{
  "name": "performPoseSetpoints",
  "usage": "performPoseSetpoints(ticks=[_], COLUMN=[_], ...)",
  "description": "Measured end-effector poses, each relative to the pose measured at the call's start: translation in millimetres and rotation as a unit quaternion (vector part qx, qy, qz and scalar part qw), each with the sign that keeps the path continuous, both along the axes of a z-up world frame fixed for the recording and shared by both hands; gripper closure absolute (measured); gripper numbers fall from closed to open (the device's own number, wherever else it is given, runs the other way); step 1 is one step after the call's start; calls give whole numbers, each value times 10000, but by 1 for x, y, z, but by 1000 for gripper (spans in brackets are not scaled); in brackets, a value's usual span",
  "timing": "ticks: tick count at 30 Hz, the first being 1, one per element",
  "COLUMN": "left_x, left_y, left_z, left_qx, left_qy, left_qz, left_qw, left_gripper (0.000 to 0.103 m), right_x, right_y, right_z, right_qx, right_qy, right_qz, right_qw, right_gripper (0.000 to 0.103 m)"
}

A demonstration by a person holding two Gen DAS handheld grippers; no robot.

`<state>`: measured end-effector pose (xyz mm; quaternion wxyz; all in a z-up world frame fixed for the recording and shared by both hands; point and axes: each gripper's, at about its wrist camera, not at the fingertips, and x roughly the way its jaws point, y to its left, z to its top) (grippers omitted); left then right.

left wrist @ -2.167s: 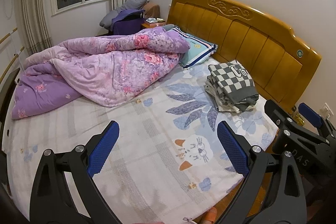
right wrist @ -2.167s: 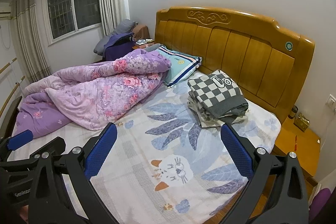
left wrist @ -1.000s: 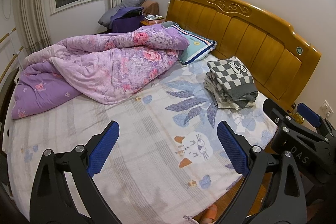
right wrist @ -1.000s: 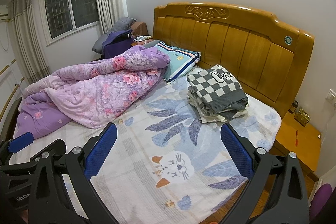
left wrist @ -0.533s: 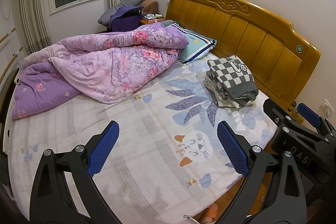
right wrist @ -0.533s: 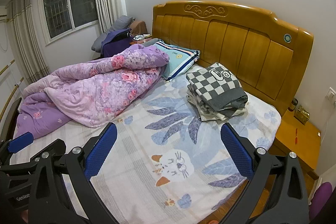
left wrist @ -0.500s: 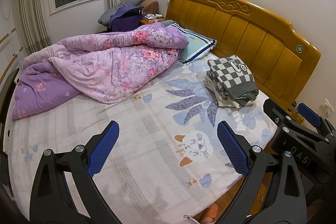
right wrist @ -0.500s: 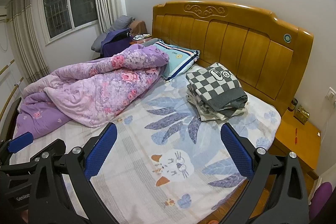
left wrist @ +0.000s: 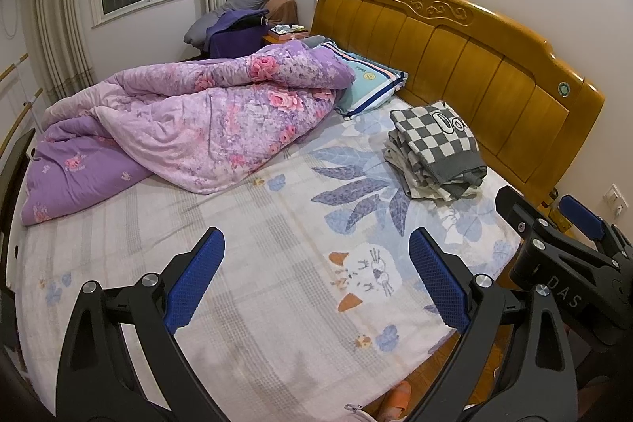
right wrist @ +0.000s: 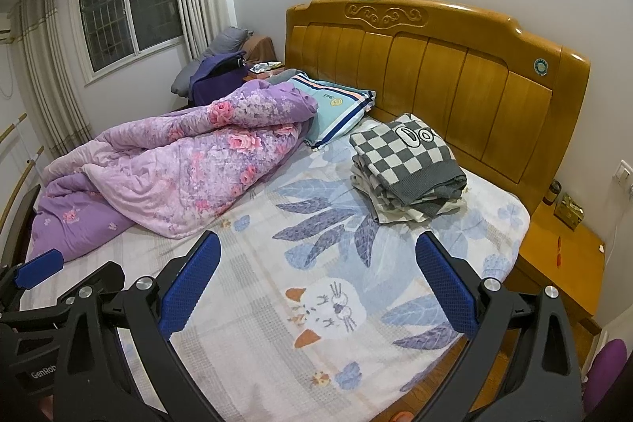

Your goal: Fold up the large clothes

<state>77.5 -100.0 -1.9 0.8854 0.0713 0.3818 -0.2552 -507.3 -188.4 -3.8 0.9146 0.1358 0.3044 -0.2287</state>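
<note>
A folded stack of clothes (left wrist: 435, 153) (right wrist: 407, 173), topped by a grey and white checkered knit, lies on the bed near the headboard. My left gripper (left wrist: 316, 263) hangs open above the near part of the sheet, nothing between its blue pads. My right gripper (right wrist: 316, 265) is also open and empty, held over the cat print on the sheet (right wrist: 328, 307). Both grippers are well short of the stack. In the left wrist view the right gripper's body shows at the right edge.
A crumpled purple floral quilt (left wrist: 190, 129) (right wrist: 174, 169) covers the far left of the bed. A striped pillow (right wrist: 336, 109) leans by the wooden headboard (right wrist: 435, 74). A bedside table (right wrist: 561, 256) stands at the right. A slipper (left wrist: 395, 402) lies on the floor.
Both grippers have drifted slightly, so the bed and the stack sit a little differently in view. Both stay open and empty.
</note>
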Motion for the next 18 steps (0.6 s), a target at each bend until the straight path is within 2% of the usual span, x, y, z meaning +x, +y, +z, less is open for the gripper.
performPoseSetpoints(ticks=[18], left_x=[-1], left_y=[3], left_z=[-4], left_qx=[-28], left_qy=[52], left_qz=[-92], left_qw=[9999], left_gripper=[8], right_x=[-8], right_y=[3], right_z=[-5], right_qx=[53], right_qy=[67], right_qz=[12], right_qw=[10000], right_gripper=[8])
